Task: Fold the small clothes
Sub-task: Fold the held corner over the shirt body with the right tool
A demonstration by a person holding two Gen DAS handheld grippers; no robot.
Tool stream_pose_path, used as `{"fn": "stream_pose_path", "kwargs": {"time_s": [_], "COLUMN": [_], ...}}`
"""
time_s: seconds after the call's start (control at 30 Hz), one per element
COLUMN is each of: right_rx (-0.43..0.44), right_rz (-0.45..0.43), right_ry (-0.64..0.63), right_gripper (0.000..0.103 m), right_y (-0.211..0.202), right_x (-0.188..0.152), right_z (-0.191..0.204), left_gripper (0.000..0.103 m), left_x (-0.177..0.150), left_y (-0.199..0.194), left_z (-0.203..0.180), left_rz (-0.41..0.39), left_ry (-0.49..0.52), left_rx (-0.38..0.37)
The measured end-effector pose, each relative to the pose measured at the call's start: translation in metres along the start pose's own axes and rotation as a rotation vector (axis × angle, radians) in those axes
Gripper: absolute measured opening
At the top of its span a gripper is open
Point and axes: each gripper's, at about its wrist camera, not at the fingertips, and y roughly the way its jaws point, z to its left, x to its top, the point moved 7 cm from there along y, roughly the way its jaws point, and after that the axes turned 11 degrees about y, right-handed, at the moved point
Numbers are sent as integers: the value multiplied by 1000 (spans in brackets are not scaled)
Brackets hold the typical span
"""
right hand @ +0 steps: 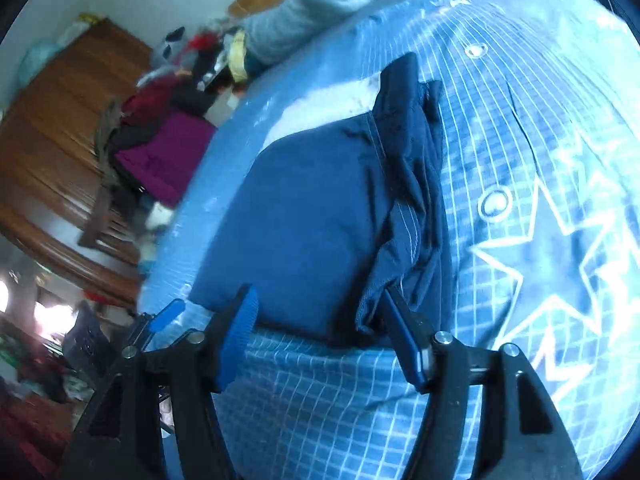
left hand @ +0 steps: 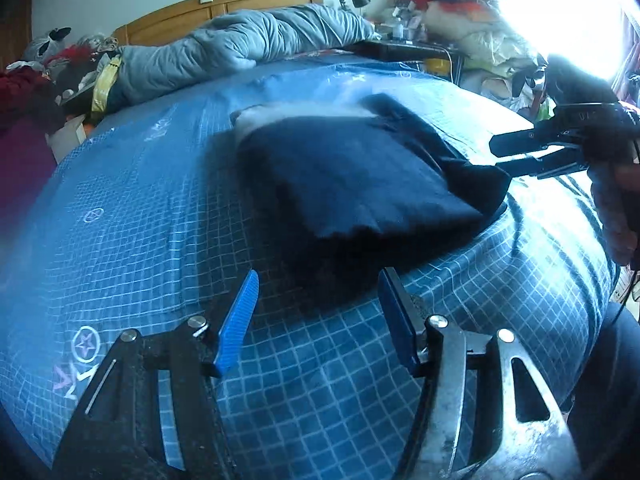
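Observation:
A dark navy garment (left hand: pixel 352 176), partly folded, lies on the blue checked bedspread (left hand: pixel 140 208); a pale lining shows at its far end. My left gripper (left hand: pixel 316 300) is open just short of the garment's near edge, holding nothing. My right gripper (left hand: pixel 498 154) reaches the garment's right corner in the left wrist view. In the right wrist view the garment (right hand: pixel 312 216) fills the middle, and my right gripper (right hand: pixel 316 312) is open with its jaws at the near edge, the right finger (right hand: pixel 404 336) against a bunched fold.
A grey-blue quilt (left hand: pixel 240 52) is rolled along the wooden headboard (left hand: pixel 224 8). Clothes are heaped at the left of the bed (left hand: pixel 36 88) and on the cluttered nightstand (left hand: pixel 440 28). A wooden wardrobe (right hand: pixel 52 120) stands beyond the bed.

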Motion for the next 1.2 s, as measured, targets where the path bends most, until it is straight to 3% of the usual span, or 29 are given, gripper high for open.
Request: {"fn": "stream_pose_path", "kwargs": {"time_s": [0.17,0.23,0.27,0.33,0.4,0.43,0.5,0.63,0.7,0.77,0.83,0.87,0.97,1.03,1.13,1.2], "right_rx": [-80,-69,-53,-38,-20,-20,-22,46,35,-5,-22,-23,-63,-32,-26,-21], "right_rz": [59,76,70,-22,-82,-65,-6,-4,-20,-71,-114,-98,-43,-52,-49,-46], "right_ry": [40,62,61,-20,33,85,159,101,73,61,86,105,109,137,117,112], "right_gripper": [66,40,4,3,2,1,1,2,2,1,1,1,1,1,1,1], "right_y": [27,39,40,20,5,7,21,27,23,11,-1,1,21,21,16,15], "right_x": [9,11,12,17,20,17,3,10,16,21,20,16,2,3,1,0], "right_z": [-16,-19,-17,1,-13,-30,-56,-31,-22,-26,-39,-46,-58,-64,-72,-74], "left_gripper": [60,60,60,60,58,53,55,50,51,40,48,50,50,48,44,39], "left_x": [-2,-1,3,5,0,-3,-10,-1,7,6,-6,-13,-19,-19,-25,-22], "left_y": [16,17,22,29,32,35,42,38,36,43,49,50,48,42,7,-25], "left_z": [5,7,8,7,11,18,26,12,3,15,34,36,34,30,25,27], "left_rz": [27,34,35,35,40,50,75,58,32,71,137,155,154,159,147,91], "left_ry": [-23,-34,-30,-11,6,-1,-38,70,123,91,33,54,75,80,105,79], "left_rx": [-22,-23,-20,-1,26,35,-15,33,62,105,101,119,100,58,5,-32]}}
